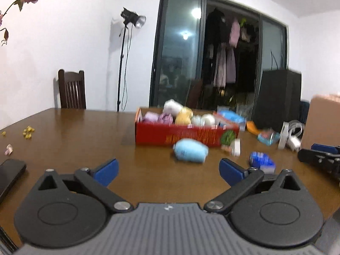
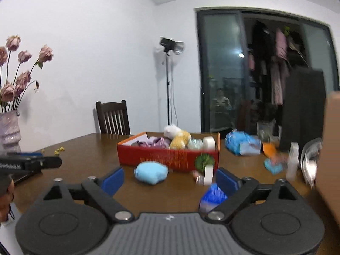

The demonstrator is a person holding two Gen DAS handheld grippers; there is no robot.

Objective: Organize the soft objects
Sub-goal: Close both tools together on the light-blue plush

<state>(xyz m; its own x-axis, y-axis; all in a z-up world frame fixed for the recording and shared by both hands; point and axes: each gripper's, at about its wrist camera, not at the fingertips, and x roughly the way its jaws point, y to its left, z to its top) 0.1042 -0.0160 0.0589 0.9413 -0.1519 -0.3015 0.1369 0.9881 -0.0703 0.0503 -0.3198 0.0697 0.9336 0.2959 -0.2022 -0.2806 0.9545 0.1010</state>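
Note:
A red box [image 1: 187,136] [image 2: 170,157] on the brown table holds several soft toys: white, yellow, lilac and pale ones. A light blue soft toy [image 1: 190,153] [image 2: 151,172] lies on the table just in front of the box. My left gripper [image 1: 169,171] is open and empty, a short way before the blue toy. My right gripper [image 2: 170,180] is open and empty, with the blue toy ahead between its fingers. The right gripper also shows at the right edge of the left wrist view [image 1: 318,155].
A blue and white packet [image 1: 262,161] [image 2: 212,196] lies near the right finger. A small potted plant [image 2: 205,161], blue bags [image 2: 242,143], an orange item [image 2: 268,148] and a cardboard box [image 2: 331,148] crowd the right. A phone [image 1: 10,174], vase [image 2: 9,133] and chair [image 1: 72,89] stand left.

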